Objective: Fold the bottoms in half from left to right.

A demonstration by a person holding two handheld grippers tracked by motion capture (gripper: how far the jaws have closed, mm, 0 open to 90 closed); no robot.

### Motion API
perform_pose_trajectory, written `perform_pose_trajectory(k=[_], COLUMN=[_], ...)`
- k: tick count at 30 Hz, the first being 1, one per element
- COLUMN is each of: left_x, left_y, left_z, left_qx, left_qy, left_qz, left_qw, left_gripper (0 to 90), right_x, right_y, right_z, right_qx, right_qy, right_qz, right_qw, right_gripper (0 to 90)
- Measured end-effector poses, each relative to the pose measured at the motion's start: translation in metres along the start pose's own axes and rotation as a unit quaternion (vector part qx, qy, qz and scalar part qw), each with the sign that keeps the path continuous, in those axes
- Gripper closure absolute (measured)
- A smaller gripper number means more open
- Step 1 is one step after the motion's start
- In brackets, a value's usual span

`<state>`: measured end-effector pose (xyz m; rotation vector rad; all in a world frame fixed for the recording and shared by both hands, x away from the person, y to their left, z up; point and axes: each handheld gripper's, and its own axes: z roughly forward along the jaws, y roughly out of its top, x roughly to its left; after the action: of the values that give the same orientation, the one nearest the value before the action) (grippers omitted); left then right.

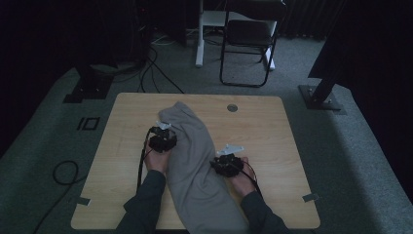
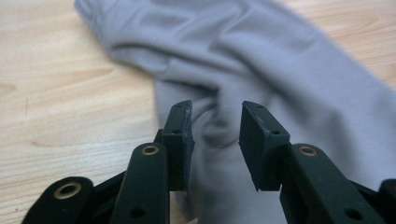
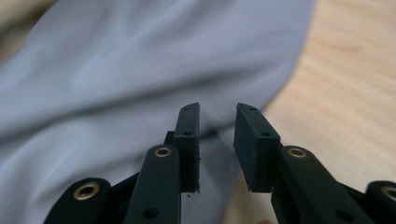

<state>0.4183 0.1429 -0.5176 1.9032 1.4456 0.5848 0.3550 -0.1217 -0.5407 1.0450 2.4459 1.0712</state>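
Note:
A grey garment (image 1: 195, 161) lies folded in a long strip down the middle of the wooden table (image 1: 263, 126), running off the near edge. My left gripper (image 1: 162, 138) sits at the cloth's left edge; in the left gripper view its jaws stand open over a rumpled fold of grey cloth (image 2: 224, 70). My right gripper (image 1: 225, 163) is at the cloth's right edge. In the right gripper view the jaws are open a little, with the grey cloth (image 3: 140, 70) behind them and bare wood (image 3: 345, 93) to the right. Neither gripper holds anything.
A round grommet (image 1: 232, 107) is set in the table near its far edge. Beyond the table stand a folding chair (image 1: 247, 44) and a white desk leg (image 1: 199, 34). Cables (image 1: 156, 73) lie on the carpet, and black stand bases (image 1: 321, 97) sit at both sides.

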Motion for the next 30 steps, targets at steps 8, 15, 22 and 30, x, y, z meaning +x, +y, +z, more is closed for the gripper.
perform_pose_trajectory(k=[8, 15, 22, 30], left_x=[-0.032, -0.035, -0.030, -0.029], left_y=[-0.009, -0.017, -0.017, -0.017], left_z=[0.011, 0.023, 0.025, 0.018], left_qx=[0.031, 0.041, 0.036, 0.040], left_qy=[-0.033, -0.026, -0.021, -0.020], left_qz=[0.050, 0.054, 0.051, 0.036], left_qw=[0.9977, 0.9974, 0.9979, 0.9984], left_gripper=[63.3, 65.3, 65.6, 62.9], right_x=[0.033, 0.036, 0.027, 0.022], right_y=[-0.017, -0.022, -0.047, -0.054], right_z=[-0.007, -0.016, -0.045, -0.064], right_qx=[0.024, 0.033, 0.041, 0.025], right_qy=[0.026, 0.009, -0.014, -0.029], right_qz=[-0.042, -0.026, 0.008, 0.026], right_qw=[0.9985, 0.9991, 0.9990, 0.9989], right_gripper=[69.5, 90.0, 90.0, 77.7])
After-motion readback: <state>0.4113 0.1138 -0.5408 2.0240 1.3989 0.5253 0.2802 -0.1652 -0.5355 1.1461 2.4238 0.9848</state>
